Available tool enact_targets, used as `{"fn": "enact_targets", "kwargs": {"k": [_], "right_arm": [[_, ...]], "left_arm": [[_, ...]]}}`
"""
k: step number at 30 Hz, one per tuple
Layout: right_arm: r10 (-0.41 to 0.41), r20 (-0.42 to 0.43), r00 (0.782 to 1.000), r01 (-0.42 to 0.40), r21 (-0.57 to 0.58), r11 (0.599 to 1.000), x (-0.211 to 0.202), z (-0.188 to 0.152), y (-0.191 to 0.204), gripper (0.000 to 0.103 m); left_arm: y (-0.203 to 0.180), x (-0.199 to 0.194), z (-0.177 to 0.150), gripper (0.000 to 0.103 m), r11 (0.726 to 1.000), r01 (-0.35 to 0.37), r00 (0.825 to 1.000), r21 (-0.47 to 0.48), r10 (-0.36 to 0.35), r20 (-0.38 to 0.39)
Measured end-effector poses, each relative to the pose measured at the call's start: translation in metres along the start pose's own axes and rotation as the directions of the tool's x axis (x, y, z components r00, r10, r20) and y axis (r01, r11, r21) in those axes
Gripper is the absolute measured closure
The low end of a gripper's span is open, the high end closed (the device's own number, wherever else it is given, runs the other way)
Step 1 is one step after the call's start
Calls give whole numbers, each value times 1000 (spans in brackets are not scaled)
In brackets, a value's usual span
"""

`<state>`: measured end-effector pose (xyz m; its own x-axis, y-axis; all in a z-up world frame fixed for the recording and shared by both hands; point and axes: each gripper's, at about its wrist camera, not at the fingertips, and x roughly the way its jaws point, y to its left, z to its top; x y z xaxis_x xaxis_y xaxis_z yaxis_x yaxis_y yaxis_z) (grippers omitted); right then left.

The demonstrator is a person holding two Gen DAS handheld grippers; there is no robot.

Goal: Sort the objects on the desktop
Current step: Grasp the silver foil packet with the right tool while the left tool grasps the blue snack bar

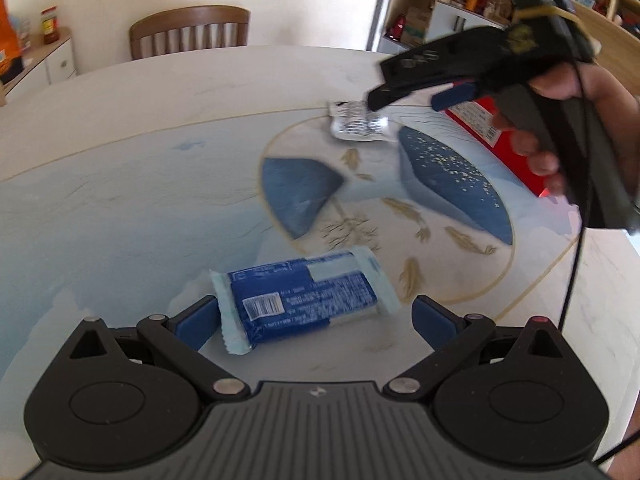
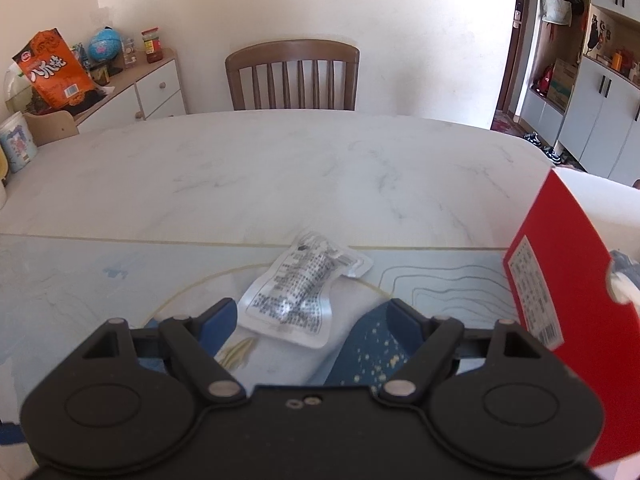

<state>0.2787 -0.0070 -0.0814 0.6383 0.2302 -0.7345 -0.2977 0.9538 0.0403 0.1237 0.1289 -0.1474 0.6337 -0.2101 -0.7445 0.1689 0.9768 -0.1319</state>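
A blue snack packet (image 1: 304, 300) lies on the patterned mat (image 1: 120, 208), between the open fingers of my left gripper (image 1: 316, 320), which is empty. A silver foil sachet (image 2: 300, 292) lies on the mat just ahead of my right gripper (image 2: 310, 320), which is open and empty with the sachet's near end between its fingertips. The sachet (image 1: 358, 122) and the right gripper (image 1: 408, 98) also show in the left wrist view, at the far right. A red box (image 2: 560, 320) stands at the right of the right gripper, also in the left wrist view (image 1: 486, 128).
The mat (image 2: 80, 280) covers the near part of a white marble table (image 2: 280, 168). A wooden chair (image 2: 292, 76) stands behind the table. A sideboard (image 2: 152, 88) with an orange bag (image 2: 52, 68) is at the far left. Shelving (image 2: 592, 80) is at the right.
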Motion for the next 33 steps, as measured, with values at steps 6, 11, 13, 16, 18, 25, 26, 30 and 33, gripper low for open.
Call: {"fn": "enact_targets", "kwargs": {"k": [6,11,13,16,18,25,26,30,33], "right_arm": [[-15,-24,1000,15,11,1000,27,8,0,21],[-11,-36,999,11,-1,1000,46,14,11,21],[-11,-42,999,11,-7,1000,54,14,15,21],[-27,-54,998,26,-25,999,64,14,20,21],[-32,-61,998,30,-33,999,69,12,21,22],[-37,-54,998,37,0,999,70,12,15,28],[-39,-52,998,39,1,999,69,12,14,32],[-42,-52,998,43,2,999,65,11,8,45],[-49,-51,998,49,3,999,62,9,1,46]], "left_arm": [[-30,19,11,1,994,50,999,93,-50,-4],[-49,28,14,1,980,89,996,180,-88,-12],[-52,30,14,1,974,91,996,207,-90,-16],[-52,28,10,1,971,82,997,225,-81,-14],[-53,27,7,1,968,66,998,241,-65,-11],[-55,28,6,1,965,43,999,261,-43,-6],[-54,28,6,1,965,42,999,260,-42,-6],[-54,29,6,1,966,38,999,256,-38,-3],[-55,28,7,5,967,36,999,254,-37,1]]}}
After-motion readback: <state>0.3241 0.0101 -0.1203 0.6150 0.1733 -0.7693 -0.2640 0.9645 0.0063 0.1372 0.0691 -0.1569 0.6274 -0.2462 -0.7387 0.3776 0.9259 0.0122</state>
